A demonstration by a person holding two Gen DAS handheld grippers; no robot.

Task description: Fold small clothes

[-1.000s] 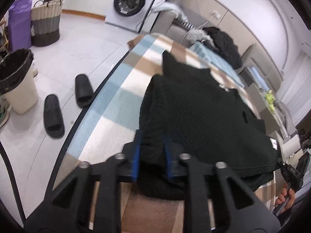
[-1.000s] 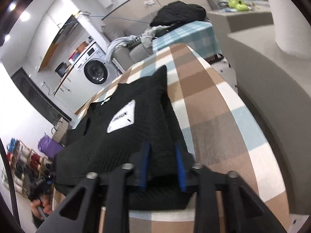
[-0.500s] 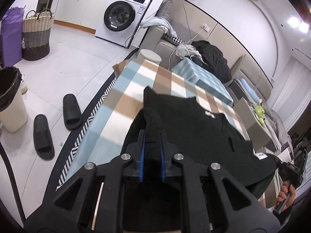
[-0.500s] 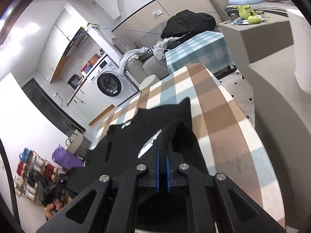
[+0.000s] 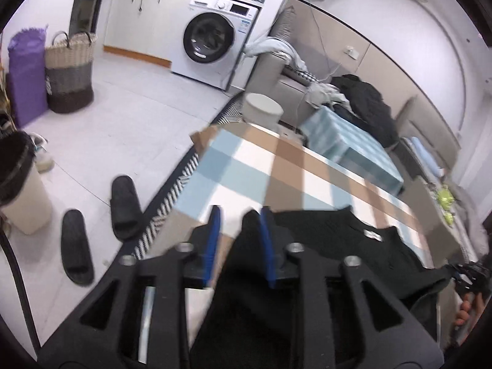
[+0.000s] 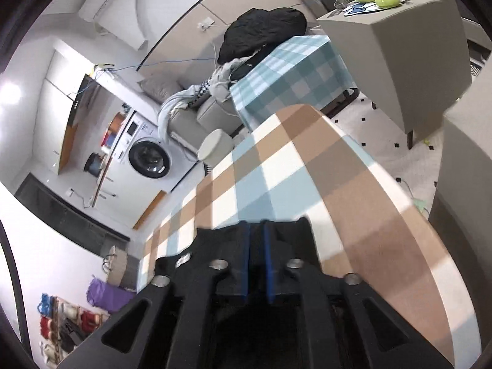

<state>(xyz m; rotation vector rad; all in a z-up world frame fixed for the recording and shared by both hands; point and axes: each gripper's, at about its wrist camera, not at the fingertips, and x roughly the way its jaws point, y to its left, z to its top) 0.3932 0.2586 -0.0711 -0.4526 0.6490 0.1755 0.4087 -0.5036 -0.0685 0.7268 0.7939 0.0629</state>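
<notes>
Over the checked table (image 5: pixel 246 166), the left gripper (image 5: pixel 238 240) is opening, black garment (image 5: pixel 338 240) slack between its jaws, while the right gripper (image 6: pixel 255 255) parts around the hem; releasing the fold, both should withdraw cleanly next.

Your right gripper (image 6: pixel 256 230), jaws opening, sat over black garment (image 6: pixel 292 233) on the checked tablecloth (image 6: pixel 307 169).
</notes>
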